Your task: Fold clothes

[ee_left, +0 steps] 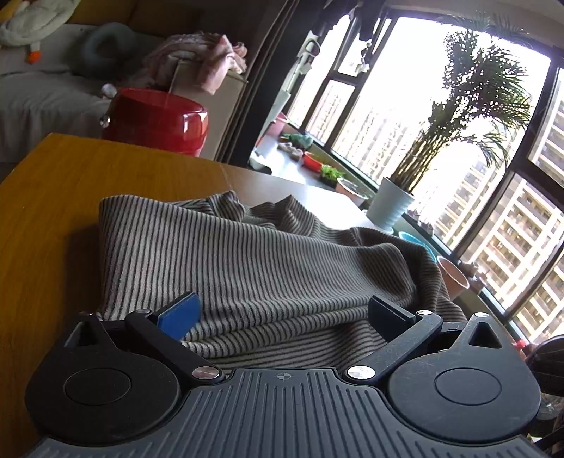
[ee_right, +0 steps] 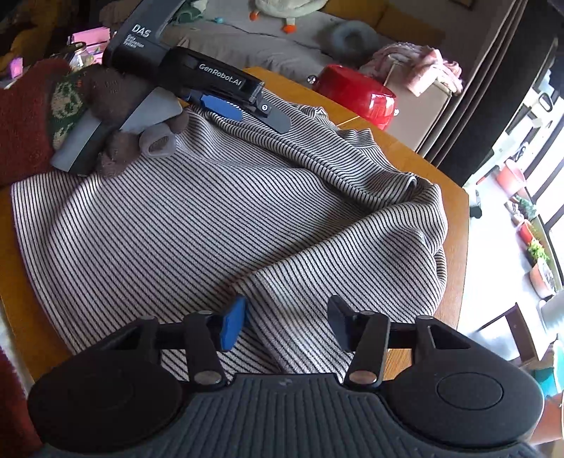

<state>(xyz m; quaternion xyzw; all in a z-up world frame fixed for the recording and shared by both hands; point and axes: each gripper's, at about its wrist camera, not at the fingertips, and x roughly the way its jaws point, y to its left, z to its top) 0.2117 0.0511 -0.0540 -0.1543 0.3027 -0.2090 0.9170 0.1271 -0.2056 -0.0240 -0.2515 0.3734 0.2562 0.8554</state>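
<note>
Lying rumpled on the wooden bench (ee_right: 454,211), a striped sweater (ee_right: 218,218) spreads beneath both tools — left tool (ee_left: 282,313) wide, right tool (ee_right: 285,326) parted, neither gripping.

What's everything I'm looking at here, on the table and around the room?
striped garment: one, grey-white with dark stripes, spread rumpled over the table
table: one, orange-brown wood, under the garment
red stool: one, glossy red, beyond the table's far edge
pink blanket: one, piled on a beige box behind the stool
ring cushion: one, grey-blue, on the sofa
plush goose: one, white with orange feet, on the sofa
potted palm: one, green, white pot, by the window
left tongs: one, black with blue pads, open over the garment's near edge
right tongs: one, black with blue pads, open above the garment
gloved hand: one, brown knit glove, holding the left tongs
</note>
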